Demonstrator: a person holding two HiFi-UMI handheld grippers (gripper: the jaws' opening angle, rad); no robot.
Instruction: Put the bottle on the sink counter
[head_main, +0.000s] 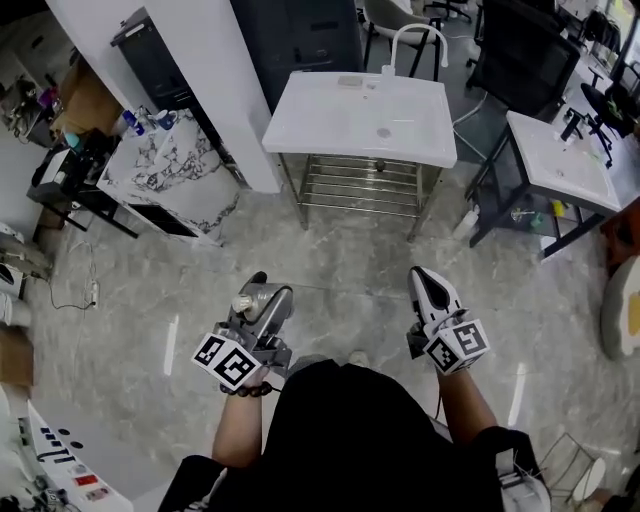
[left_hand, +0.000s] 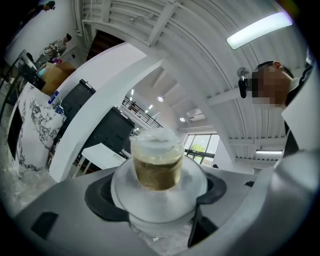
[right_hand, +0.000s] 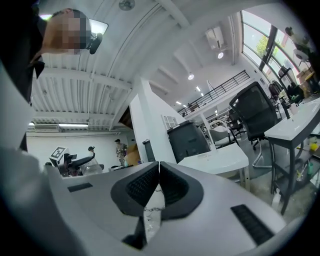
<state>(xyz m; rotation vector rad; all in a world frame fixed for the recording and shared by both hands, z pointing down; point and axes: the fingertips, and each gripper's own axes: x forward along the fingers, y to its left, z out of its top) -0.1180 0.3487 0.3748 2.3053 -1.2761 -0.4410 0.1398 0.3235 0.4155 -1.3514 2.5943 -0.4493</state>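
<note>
My left gripper (head_main: 262, 296) is shut on a small clear bottle (head_main: 244, 302), held upright above the floor in front of me. In the left gripper view the bottle (left_hand: 157, 166) shows yellowish liquid and a clear cap, and the left gripper (left_hand: 158, 196) has a pad on each side of its wide body. My right gripper (head_main: 424, 278) is shut and empty; in its own view the right gripper (right_hand: 159, 175) has its pads touching. The white sink counter (head_main: 330, 125) with a white faucet (head_main: 418, 38) stands ahead, well beyond both grippers. The sink counter (right_hand: 216, 160) also shows in the right gripper view.
A metal rack (head_main: 358, 183) sits under the sink counter. A second white counter (head_main: 562, 165) and a black office chair (head_main: 520, 50) are at the right. At the left are a marble-patterned cabinet (head_main: 172, 172) and a white pillar (head_main: 175, 70). A small bottle (head_main: 465, 222) stands on the floor.
</note>
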